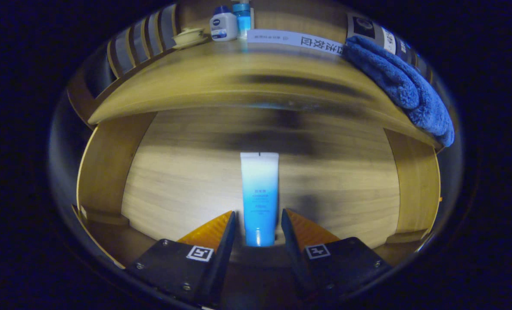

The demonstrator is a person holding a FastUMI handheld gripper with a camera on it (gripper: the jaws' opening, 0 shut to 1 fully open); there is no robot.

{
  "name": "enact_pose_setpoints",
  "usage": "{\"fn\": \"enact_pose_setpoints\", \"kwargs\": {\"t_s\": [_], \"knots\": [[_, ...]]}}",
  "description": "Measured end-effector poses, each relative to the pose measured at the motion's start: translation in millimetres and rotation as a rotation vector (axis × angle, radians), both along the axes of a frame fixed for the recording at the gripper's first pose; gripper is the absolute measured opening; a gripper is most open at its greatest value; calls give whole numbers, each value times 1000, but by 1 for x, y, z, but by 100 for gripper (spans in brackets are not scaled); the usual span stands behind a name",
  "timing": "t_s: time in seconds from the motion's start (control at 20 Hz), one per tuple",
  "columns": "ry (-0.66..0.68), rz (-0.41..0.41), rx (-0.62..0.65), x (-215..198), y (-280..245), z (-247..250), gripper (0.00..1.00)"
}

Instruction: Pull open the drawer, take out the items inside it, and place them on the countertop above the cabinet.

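Gripper view, looking down into the open drawer (109, 172) of a wooden cabinet. The tool (258, 224) is released: its two fingers (221, 234) stand apart on either side of a tube (259, 193), and a gap shows between each finger and the tube, so neither presses on it. The tube lies flat on the drawer floor, its cap end between the fingertips and its flat crimped end pointing away from them, toward the cabinet. It is white at the far end, shading to blue near the cap. The drawer's wooden side walls rise left and right of the fingers.

Beyond the drawer, the desk (221, 82) runs across the scene. On it, at the right, a blue towel (407, 86) lies with its edge hanging over the desk's front. Farther back on the left stand a small cream dish (189, 36), a white bottle (223, 25) with a blue cap, and just beside it a blue bottle (243, 16). A white sign strip (295, 39) lies between the bottles and the towel.
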State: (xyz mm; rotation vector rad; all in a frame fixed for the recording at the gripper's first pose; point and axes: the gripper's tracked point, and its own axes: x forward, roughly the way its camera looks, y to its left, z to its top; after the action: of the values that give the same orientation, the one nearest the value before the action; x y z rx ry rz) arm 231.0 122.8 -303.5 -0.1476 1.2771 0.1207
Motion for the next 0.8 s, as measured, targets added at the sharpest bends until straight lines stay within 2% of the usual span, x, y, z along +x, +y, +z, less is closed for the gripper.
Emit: {"fn": "enact_pose_setpoints", "kwargs": {"t_s": [0.2,0.45,0.55,0.65,0.7,0.8], "knots": [[26,3,-38,-2,-4,-2,63],[11,21,-5,3,2,-3,63],[1,17,1,2,1,-5,51],[-32,22,5,9,1,-2,49],[-41,13,3,10,0,-6,42],[-84,-9,5,14,-3,0,42]]}}
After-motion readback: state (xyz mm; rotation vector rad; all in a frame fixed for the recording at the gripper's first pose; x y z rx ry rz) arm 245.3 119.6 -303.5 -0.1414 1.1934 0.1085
